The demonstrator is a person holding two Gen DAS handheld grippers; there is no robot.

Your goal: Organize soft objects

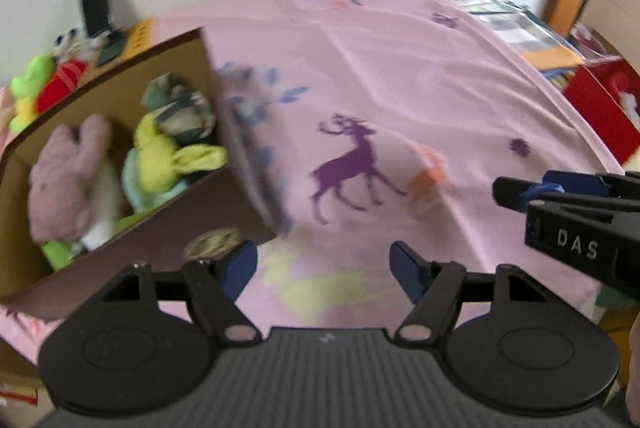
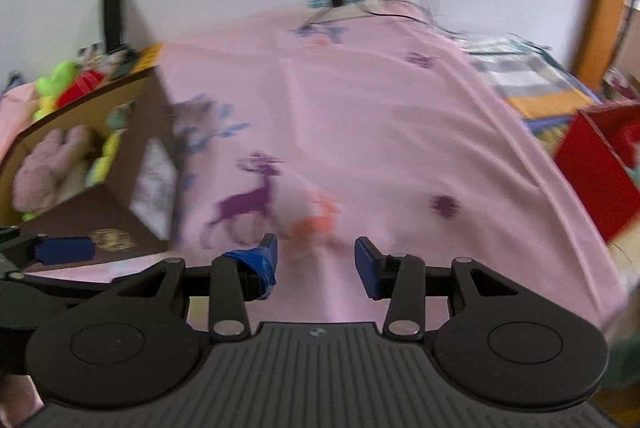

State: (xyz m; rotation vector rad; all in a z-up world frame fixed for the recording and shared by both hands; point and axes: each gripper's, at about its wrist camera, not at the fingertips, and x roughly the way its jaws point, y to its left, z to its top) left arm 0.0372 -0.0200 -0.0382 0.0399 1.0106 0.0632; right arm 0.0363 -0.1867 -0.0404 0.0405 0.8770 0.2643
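Lengthwise, pink plush rabbit [image 1: 68, 179] points toward box [image 1: 224, 203] rim

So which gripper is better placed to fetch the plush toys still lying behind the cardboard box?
Left, probably. The left gripper is open and empty beside the cardboard box, nearer the green and red toys behind it. The right gripper, also open, sits farther right.

We count one brown cardboard box [image 1: 224, 203] on one pink printed bedsheet [image 1: 400, 87]. Inside it we make out four soft toys: one mauve plush rabbit [image 1: 68, 171], one yellow plush rabbit [image 1: 168, 155], one grey-green patterned fabric toy [image 1: 180, 107] and one pale mint one [image 1: 134, 183]. Behind the box lie two more, one neon-green [image 1: 30, 81], one red [image 1: 62, 83]. One red box [image 1: 600, 107] stands at the right. Two tongs show, the left tongs [image 1: 323, 268] and the right tongs [image 2: 316, 262].
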